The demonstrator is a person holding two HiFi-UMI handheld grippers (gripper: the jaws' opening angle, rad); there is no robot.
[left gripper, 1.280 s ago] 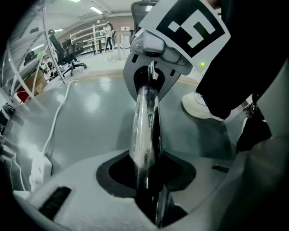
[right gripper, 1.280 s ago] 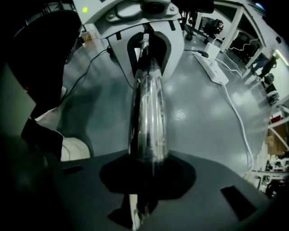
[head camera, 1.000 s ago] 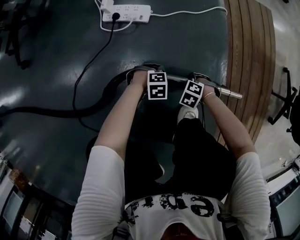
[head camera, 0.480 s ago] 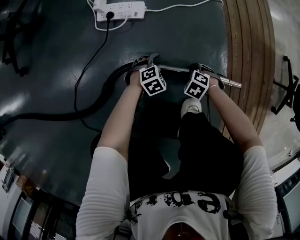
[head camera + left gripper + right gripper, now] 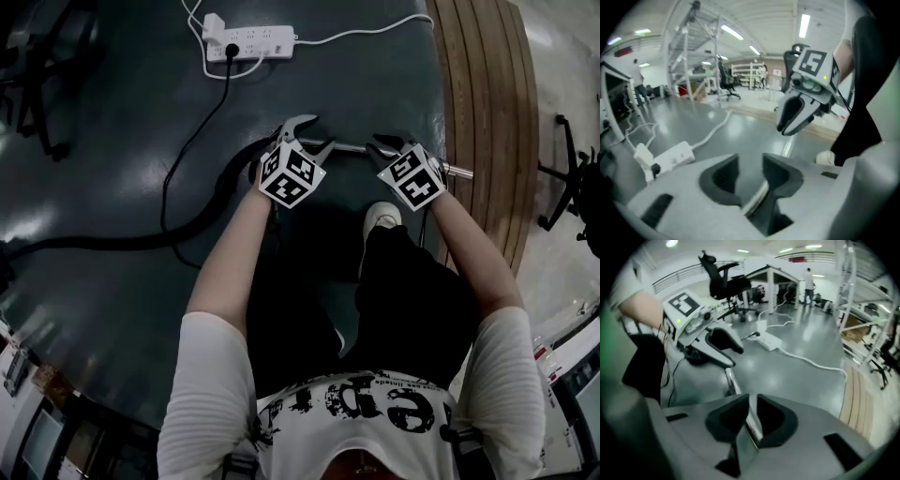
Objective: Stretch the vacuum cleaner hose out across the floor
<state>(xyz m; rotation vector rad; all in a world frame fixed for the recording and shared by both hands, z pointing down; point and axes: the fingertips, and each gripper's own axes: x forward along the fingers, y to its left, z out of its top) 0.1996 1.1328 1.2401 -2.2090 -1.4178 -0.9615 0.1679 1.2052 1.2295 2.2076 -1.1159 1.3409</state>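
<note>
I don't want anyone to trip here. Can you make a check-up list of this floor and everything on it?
surface: dark grey glossy floor, with a curved wooden strip on its right.
job's things: black flexible vacuum hose lying on the floor, leading to a shiny metal tube.
clutter: nothing seen.
grippers: left gripper, jaws apart, have just been closing, tube between them against one jaw; right gripper, jaws have just closed onto the tube.
cables: white power strip with a thin black cable plugged in and a white lead.
surroundings: black office chair, metal scaffold frame, person standing far off.
</note>
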